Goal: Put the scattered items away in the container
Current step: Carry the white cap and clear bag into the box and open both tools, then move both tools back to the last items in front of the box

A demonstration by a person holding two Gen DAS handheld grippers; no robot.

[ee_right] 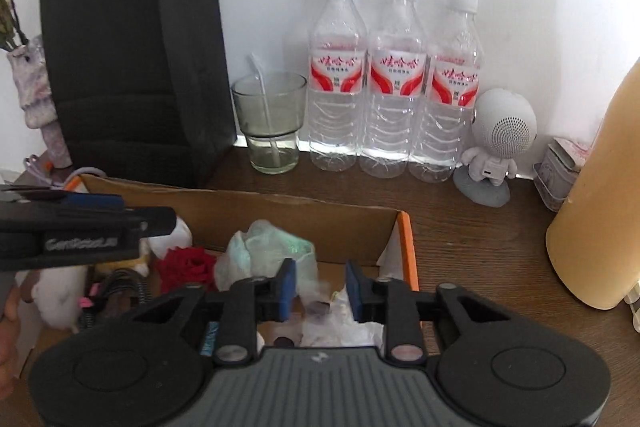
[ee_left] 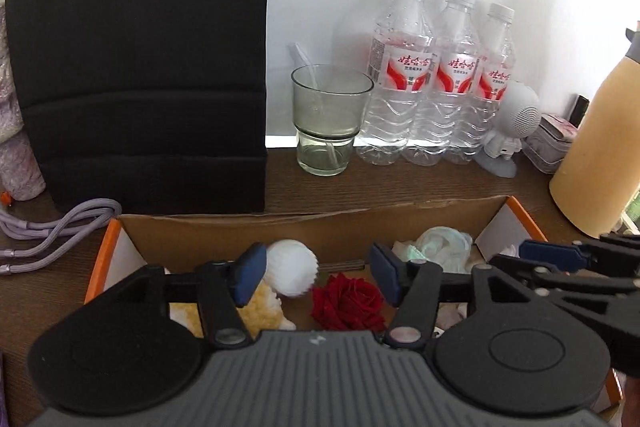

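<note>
With both left tongs (ee_left: pixel 316 273) and right tongs (ee_right: pixel 320 291) apart and empty over the cardboard box (ee_left: pixel 224 223) at lower centre, I'd lift clear without snagging the rose (ee_left: pixel 346 301) inside.

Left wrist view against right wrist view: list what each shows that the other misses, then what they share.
Only the left wrist view shows the purple cord lying in full beside the black bag, and a white ball between the open left gripper.

Only the right wrist view shows the bag's top with dried stems, a black coiled thing in the box, and the open right gripper head-on.

Both show the cardboard box, red rose, pale crumpled film, glass, three water bottles and a white figurine.
</note>
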